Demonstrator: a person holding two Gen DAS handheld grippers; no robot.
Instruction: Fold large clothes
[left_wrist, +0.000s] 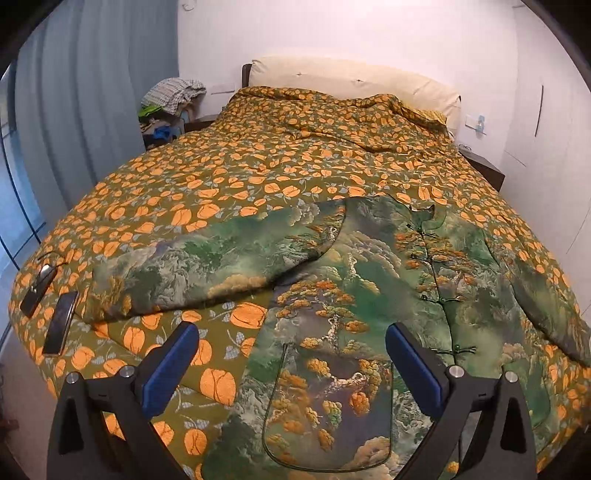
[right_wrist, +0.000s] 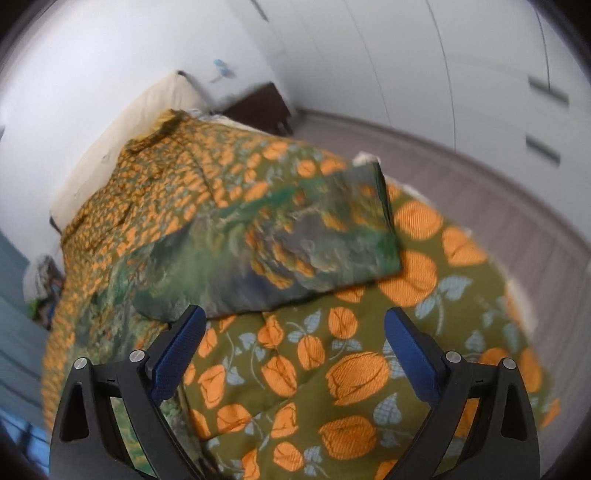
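Observation:
A large green jacket printed with trees and clouds lies face up on the bed, its knot buttons running down the middle and its left sleeve spread out to the left. My left gripper hovers open above the jacket's lower left front, near a patch pocket, with nothing between its blue pads. In the right wrist view the other sleeve stretches toward the bed's right edge. My right gripper stands open just short of that sleeve, over bare quilt.
The bed wears an olive quilt with orange flowers. Two dark phones lie at its left edge. A pile of clothes sits by the curtain, a nightstand and wardrobe doors to the right, grey floor beyond the bed.

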